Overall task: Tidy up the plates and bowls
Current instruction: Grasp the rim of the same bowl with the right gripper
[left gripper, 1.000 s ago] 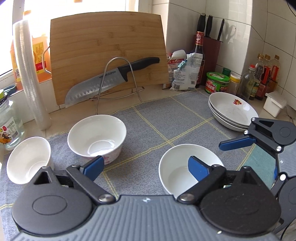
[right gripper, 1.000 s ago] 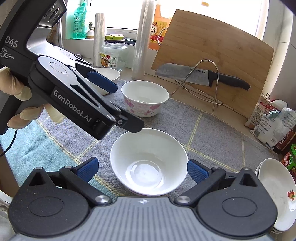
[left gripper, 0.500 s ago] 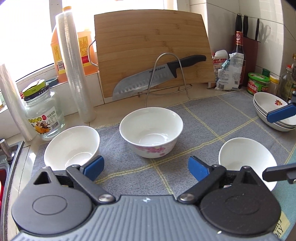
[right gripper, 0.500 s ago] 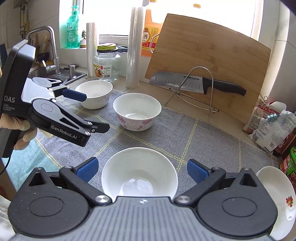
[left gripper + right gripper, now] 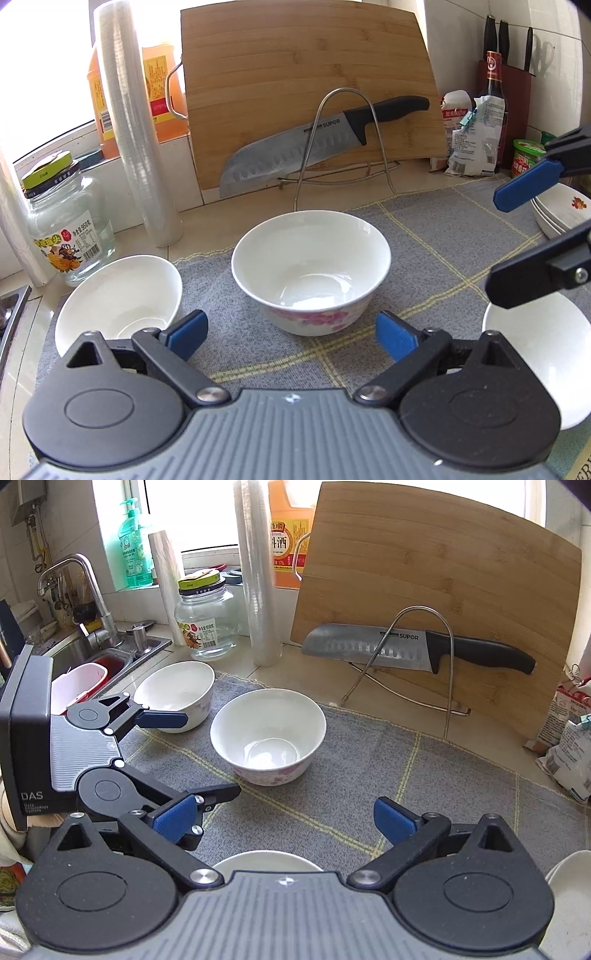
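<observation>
A white bowl with pink flowers (image 5: 311, 269) stands on the grey checked cloth (image 5: 436, 236), straight ahead of my open left gripper (image 5: 291, 332), and nothing is between the pads. A plain white bowl (image 5: 122, 295) sits to its left, another white bowl (image 5: 535, 350) to its right. Stacked plates (image 5: 557, 214) lie at the far right. In the right wrist view the flowered bowl (image 5: 267, 734) is ahead of my open, empty right gripper (image 5: 284, 819). A white bowl's rim (image 5: 267, 860) shows under it. The left gripper (image 5: 199, 757) hovers at the left beside the second bowl (image 5: 177, 694).
A bamboo cutting board (image 5: 306, 85) leans at the back, with a large knife (image 5: 317, 144) on a wire rack before it. A glass jar (image 5: 66, 225), film rolls (image 5: 136, 129) and a sink (image 5: 92, 657) are to the left. Packets and bottles (image 5: 476, 136) crowd the right.
My left gripper has swung left, so the flowered bowl is now centred before it. The right gripper has shifted too, and the near white bowl has slipped under its body.
</observation>
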Tool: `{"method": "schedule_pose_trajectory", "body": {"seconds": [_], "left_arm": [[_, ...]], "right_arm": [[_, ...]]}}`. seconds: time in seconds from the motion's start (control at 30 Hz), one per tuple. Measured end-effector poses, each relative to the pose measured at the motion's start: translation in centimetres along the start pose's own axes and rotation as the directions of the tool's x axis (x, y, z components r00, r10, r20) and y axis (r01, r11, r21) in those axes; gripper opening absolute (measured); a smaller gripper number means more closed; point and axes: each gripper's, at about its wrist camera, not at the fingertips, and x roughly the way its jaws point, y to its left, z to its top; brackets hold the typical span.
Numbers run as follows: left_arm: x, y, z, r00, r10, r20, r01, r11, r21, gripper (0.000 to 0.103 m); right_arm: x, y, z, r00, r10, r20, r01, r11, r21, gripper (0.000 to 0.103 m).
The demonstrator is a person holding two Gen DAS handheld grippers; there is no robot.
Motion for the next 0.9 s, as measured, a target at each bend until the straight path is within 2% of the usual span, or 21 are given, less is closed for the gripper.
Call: {"method": "schedule_pose_trajectory", "body": {"seconds": [0.13,0.63,0.73,0.9], "left_arm": [[0.9,-0.1,0.1,1.0,0.005,-0.002,-0.005,1.0,0.005,0.097],[2.8,-0.1,0.9,0.999,-0.045,-0.004,0.045,0.999,0.003,0.094],[2.8,0.0,0.9,0.998,-0.069,-0.007,0.069,0.998,-0.001,0.09],[2.8,0.2,0.9,0.996,-0.088,0.0,0.088,0.996,0.0,0.089]], "right_arm": [[1.8,-0.1,1.4,0.999,0.011,-0.03,-0.012,1.0,-0.027,0.103],[8.2,-1.1,5.2,0.987,0.095,-0.128,-0.103,0.993,-0.052,0.102],[9.2,-1.4,5.6,0.984,0.108,-0.14,-0.116,0.992,-0.046,0.099],[10.6,-1.3,6.1,0.984,0.094,-0.154,-0.107,0.992,-0.073,0.092]]}}
